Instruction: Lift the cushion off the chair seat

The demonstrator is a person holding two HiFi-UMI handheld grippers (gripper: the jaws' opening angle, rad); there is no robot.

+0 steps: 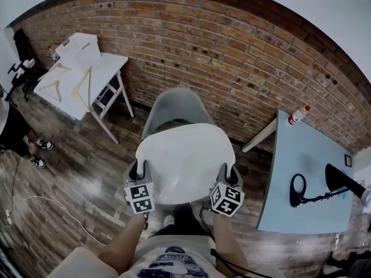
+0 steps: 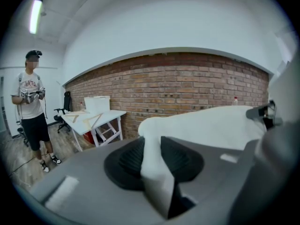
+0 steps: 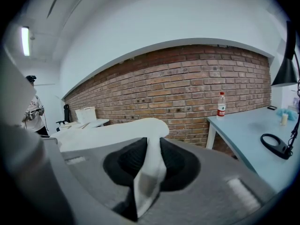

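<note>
Cushion (image 1: 186,158) hangs over the chair (image 1: 174,106), its near corners pinched in left tongs (image 1: 139,172) and right tongs (image 1: 228,174).

A white cushion (image 1: 188,161) and a grey chair (image 1: 174,106) are pictured; the wall (image 1: 232,51) is patterned in red-brown brick, the bench (image 1: 313,155) is coloured pale blue.

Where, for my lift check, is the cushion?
In the head view's centre, the cushion hangs over the grey chair, near corners pinched by left gripper and right gripper.
</note>
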